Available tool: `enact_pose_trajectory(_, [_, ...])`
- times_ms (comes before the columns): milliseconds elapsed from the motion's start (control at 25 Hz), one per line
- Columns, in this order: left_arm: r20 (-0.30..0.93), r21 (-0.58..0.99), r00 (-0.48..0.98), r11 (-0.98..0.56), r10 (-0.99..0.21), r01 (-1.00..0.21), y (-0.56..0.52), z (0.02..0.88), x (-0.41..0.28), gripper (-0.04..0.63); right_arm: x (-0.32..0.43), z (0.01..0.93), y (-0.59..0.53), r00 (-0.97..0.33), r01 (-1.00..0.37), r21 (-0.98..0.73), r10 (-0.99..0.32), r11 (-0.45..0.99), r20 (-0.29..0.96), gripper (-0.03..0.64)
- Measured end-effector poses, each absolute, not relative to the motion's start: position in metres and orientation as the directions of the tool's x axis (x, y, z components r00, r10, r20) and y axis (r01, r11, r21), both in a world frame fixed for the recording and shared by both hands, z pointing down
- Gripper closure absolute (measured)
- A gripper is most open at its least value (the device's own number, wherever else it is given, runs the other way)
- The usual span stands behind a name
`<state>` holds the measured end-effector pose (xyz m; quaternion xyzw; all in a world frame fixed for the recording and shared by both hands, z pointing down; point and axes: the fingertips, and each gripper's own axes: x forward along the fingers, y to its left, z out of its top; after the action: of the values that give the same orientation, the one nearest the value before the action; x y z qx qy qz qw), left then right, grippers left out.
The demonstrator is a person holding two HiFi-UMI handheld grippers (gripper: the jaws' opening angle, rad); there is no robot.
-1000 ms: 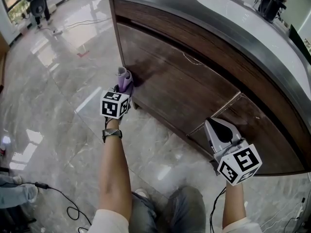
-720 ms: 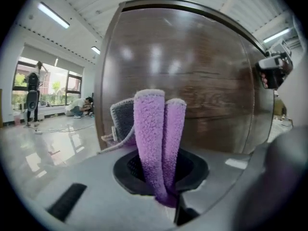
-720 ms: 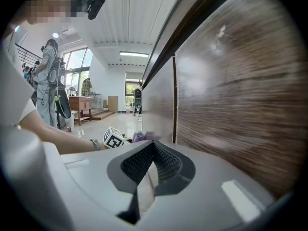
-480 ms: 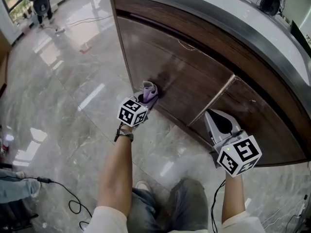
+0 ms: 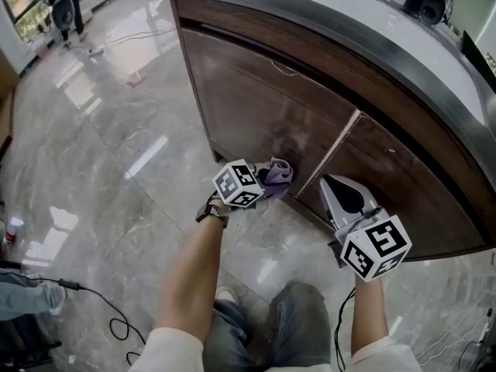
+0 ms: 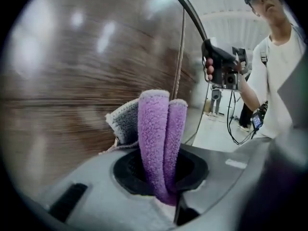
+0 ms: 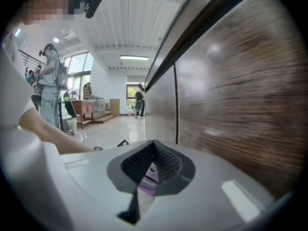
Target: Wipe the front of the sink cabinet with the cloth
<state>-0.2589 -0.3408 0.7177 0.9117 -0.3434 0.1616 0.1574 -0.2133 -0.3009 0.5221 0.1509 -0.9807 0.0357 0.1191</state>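
Far left of the head view is just the glossy marble floor [image 5: 108, 146] with a black cable [image 5: 101, 315] snaking across it near my feet. Next over is my left arm with the watch [image 5: 213, 212] on the wrist, and my left tongs [image 5: 262, 180] are down low against the sink cabinet [image 5: 256, 99]. They're clamped tight on the purple cloth [image 5: 276, 172]. In the left gripper view you can see the cloth [image 6: 154, 129] folded double and sticking up out of the tongs [image 6: 161, 170], with a grey edge flopping off to the left. The bunched end is pressed onto the dark wood front near the bottom edge, just left of the pale seam [image 5: 333, 149] between the two doors.

Right of that seam are my right tongs [image 5: 337, 186], held near the next door panel but not touching it as far as I can tell. The marker cube [image 5: 376, 246] faces up at me. In the right gripper view the jaws are closed together, ribbed pads meeting at the tip, with nothing pinched between them [image 7: 153, 150]; the wood grain of the cabinet fills the right side of that view.

Up top right the grey countertop [image 5: 364, 45] curves around, and the white sink basin [image 5: 372, 2] is set into it.
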Motion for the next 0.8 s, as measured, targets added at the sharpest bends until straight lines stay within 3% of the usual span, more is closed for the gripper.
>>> enact_pose_trajectory(240, [0.478, 0.221, 0.766, -0.785, -0.430, -0.578, -0.336, 0.751, -0.216, 0.541, -0.209, 0.531, -0.306, -0.923, -0.302, -0.039, -0.282, 0.952, 0.262, 0.611])
enact_pose_trajectory(400, [0.528, 0.236, 0.754, -0.785, -0.391, -0.573, -0.334, 0.778, -0.213, 0.543, -0.214, 0.541, -0.308, -0.922, -0.290, -0.050, -0.266, 0.956, 0.282, 0.611])
enact_pose_trajectory(640, [0.544, 0.229, 0.675, -0.686, -0.498, -0.690, -0.339, 0.802, -0.263, 0.543, -0.216, 0.550, -0.322, -0.887, -0.355, 0.052, -0.354, 0.933, 0.298, 0.611])
enact_pose_trajectory(800, [0.549, 0.190, 0.562, -0.562, -0.619, -0.805, -0.347, 0.810, -0.326, 0.543, -0.234, 0.559, -0.321, -0.895, -0.327, 0.044, -0.325, 0.944, 0.305, 0.611])
